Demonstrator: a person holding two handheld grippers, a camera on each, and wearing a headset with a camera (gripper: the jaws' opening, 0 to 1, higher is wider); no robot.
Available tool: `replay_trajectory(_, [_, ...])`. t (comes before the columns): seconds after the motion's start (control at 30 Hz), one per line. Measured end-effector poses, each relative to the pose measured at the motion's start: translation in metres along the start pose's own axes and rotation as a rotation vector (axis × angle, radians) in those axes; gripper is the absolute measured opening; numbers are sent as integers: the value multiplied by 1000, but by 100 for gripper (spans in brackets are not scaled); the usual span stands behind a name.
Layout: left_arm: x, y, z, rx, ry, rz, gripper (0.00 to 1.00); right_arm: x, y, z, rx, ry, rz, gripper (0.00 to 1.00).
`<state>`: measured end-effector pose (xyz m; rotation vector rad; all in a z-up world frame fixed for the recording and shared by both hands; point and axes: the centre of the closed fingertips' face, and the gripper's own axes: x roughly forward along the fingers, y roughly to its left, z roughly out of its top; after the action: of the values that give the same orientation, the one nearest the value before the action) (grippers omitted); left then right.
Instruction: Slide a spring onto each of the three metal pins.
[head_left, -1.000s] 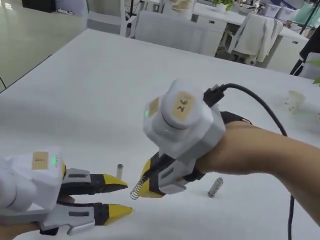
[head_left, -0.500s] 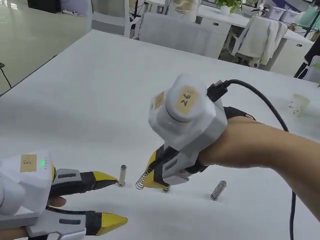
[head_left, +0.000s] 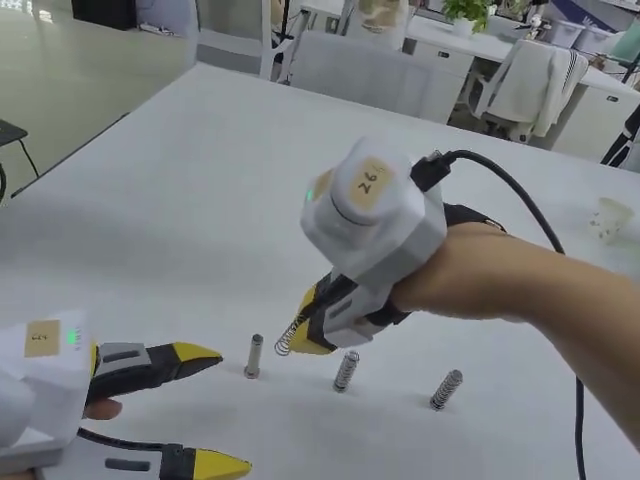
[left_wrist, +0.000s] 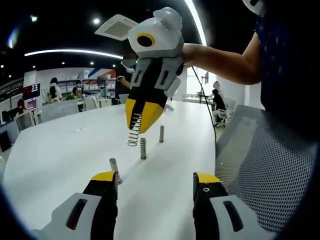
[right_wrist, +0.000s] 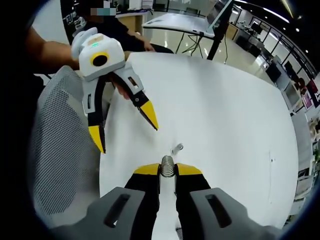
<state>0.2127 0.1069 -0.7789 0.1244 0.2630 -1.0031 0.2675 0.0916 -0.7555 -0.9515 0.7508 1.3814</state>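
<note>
My right gripper (head_left: 300, 335) is shut on a small coil spring (head_left: 285, 338), which it holds tilted just above and to the right of a bare metal pin (head_left: 254, 356). Two more pins stand to the right, each wearing a spring (head_left: 346, 370) (head_left: 446, 389). The left gripper (head_left: 225, 410) hangs open at the lower left, its upper tip near the bare pin. In the left gripper view, the bare pin (left_wrist: 114, 167) stands just beyond my open left gripper (left_wrist: 155, 179), with the held spring (left_wrist: 134, 131) above it. The right gripper view shows the spring (right_wrist: 167, 166) between shut jaws and the pin (right_wrist: 177, 148) beyond.
The white table (head_left: 180, 200) stretches wide around the pins. A black cable (head_left: 530, 225) runs from the right gripper over the person's forearm. A small white cup (head_left: 610, 220) sits at the far right. A mesh chair (left_wrist: 270, 160) stands beside the table.
The right gripper has lifted the spring higher and closer over the bare pin, uncovering a sprung pin behind it. The left jaws have spread wider. The head camera has shifted.
</note>
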Motion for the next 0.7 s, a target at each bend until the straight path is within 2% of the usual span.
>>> replay_trajectory(0.43, [-5, -6, -3, -9, -5, 5, 64, 12, -14, 9, 5, 8, -15, 8])
replay_trajectory(0.7, [-7, -9, -2, -13, -12, 7, 69, 22, -19, 12, 10, 15, -4, 9])
